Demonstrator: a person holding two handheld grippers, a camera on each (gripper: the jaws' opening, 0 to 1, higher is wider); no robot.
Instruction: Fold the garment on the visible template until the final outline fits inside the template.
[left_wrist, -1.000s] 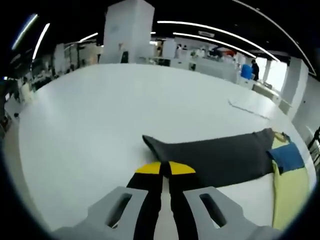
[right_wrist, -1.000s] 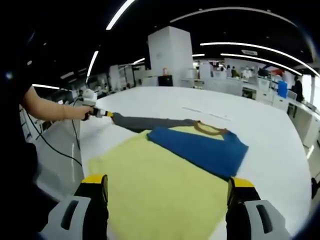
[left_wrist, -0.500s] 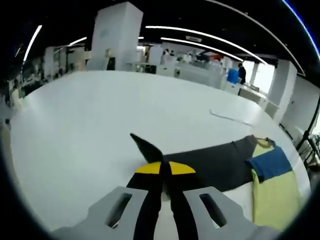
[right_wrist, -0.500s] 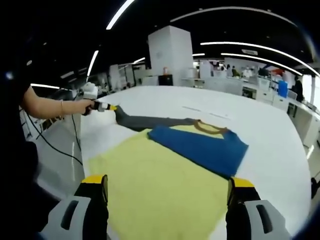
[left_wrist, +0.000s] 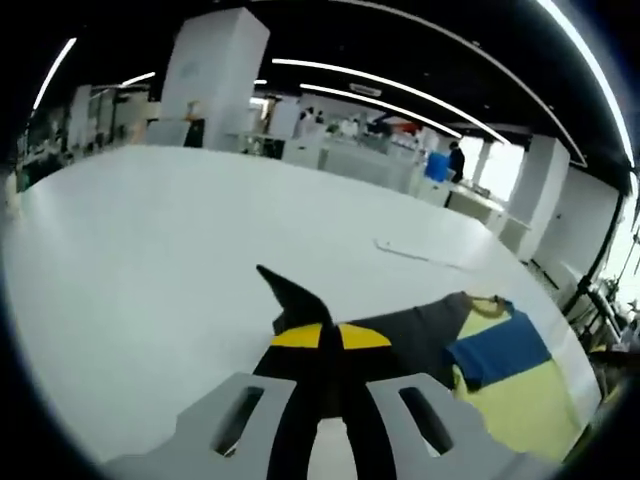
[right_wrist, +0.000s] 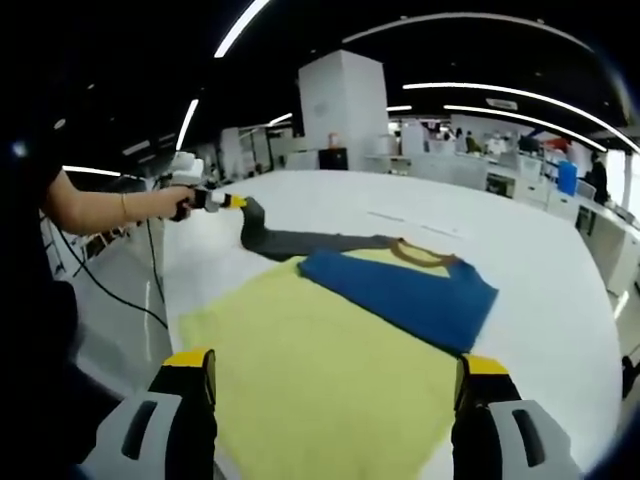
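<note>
Left gripper (right_wrist: 232, 201) pinches the grey sleeve (right_wrist: 300, 241) cuff, right gripper (right_wrist: 335, 385) spread idle above the shirt (right_wrist: 330, 370); weak grip risks dropping the sleeve mid-fold.

You're in a big open-plan lab or office hall: dark ceiling with long strip lights (right_wrist: 470, 108), a white square pillar (right_wrist: 342, 105), rows of workbenches (left_wrist: 370, 160) with gear at the back, people standing (left_wrist: 456, 160) there. You work at a huge white table (left_wrist: 150, 250); cables (right_wrist: 110, 295) hang by its edge.
</note>
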